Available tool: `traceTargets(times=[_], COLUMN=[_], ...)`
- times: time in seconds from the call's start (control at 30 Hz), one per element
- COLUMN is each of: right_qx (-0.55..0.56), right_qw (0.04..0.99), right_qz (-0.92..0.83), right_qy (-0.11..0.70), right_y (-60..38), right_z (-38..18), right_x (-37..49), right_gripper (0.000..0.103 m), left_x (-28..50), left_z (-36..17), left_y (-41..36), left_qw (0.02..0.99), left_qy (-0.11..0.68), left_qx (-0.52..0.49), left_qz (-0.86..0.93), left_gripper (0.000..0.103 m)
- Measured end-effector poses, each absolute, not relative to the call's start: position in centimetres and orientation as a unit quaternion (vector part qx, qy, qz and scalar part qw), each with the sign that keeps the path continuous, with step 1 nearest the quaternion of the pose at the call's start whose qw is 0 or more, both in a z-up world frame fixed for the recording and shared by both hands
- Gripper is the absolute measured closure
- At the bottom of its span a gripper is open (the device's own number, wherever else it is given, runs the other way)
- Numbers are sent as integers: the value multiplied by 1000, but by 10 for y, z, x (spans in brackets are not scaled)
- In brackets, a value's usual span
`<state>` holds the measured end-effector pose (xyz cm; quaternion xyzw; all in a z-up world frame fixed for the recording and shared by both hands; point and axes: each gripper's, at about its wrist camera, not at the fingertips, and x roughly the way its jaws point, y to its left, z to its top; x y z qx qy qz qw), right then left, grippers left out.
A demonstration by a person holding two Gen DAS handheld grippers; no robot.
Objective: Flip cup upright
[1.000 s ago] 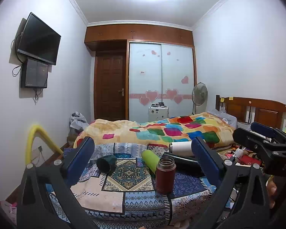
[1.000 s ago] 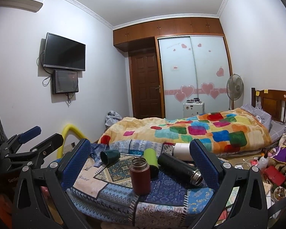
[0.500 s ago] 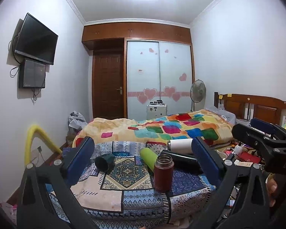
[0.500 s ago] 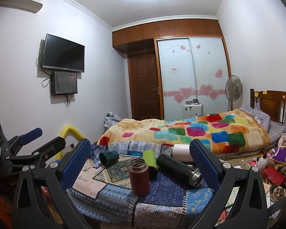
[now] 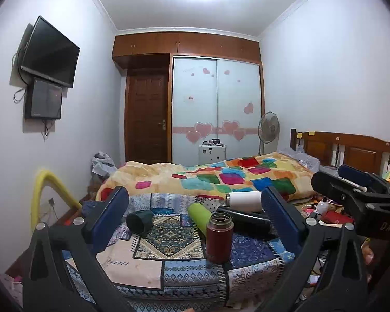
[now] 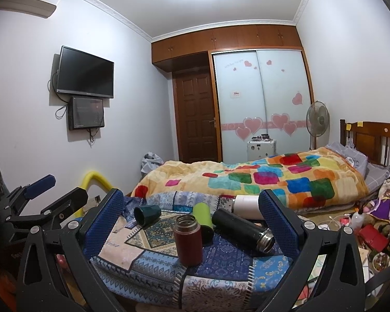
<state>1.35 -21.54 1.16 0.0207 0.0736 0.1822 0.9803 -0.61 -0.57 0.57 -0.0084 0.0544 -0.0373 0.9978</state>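
Observation:
On a patterned cloth-covered table a dark red flask stands upright and open; it also shows in the right wrist view. A dark green cup lies on its side at the left. A lime green bottle, a black flask and a white bottle lie on their sides behind. My left gripper is open and empty, short of the table. My right gripper is open and empty too.
A bed with a colourful quilt stands behind the table. A yellow foam tube leans at the left wall. Clutter covers the floor at the right. Each gripper shows at the edge of the other's view.
Both cameras have tilted up and drawn back slightly; the table objects sit a little lower and smaller in view. Nothing on the table has moved. Both grippers stay open.

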Motion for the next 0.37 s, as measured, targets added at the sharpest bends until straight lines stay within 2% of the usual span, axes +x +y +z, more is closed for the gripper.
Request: traceTargets(times=[0.37], right_qx=[21], right_qw=[980], right_qz=[182], right_qy=[76], right_y=[-215], right_z=[10], right_x=[16], right_gripper=[0], left_x=[2], left_z=[3], left_y=[-3], left_qw=[997], left_qy=[68], left_qx=[-14], left_qz=[-45], left_gripper=[0])
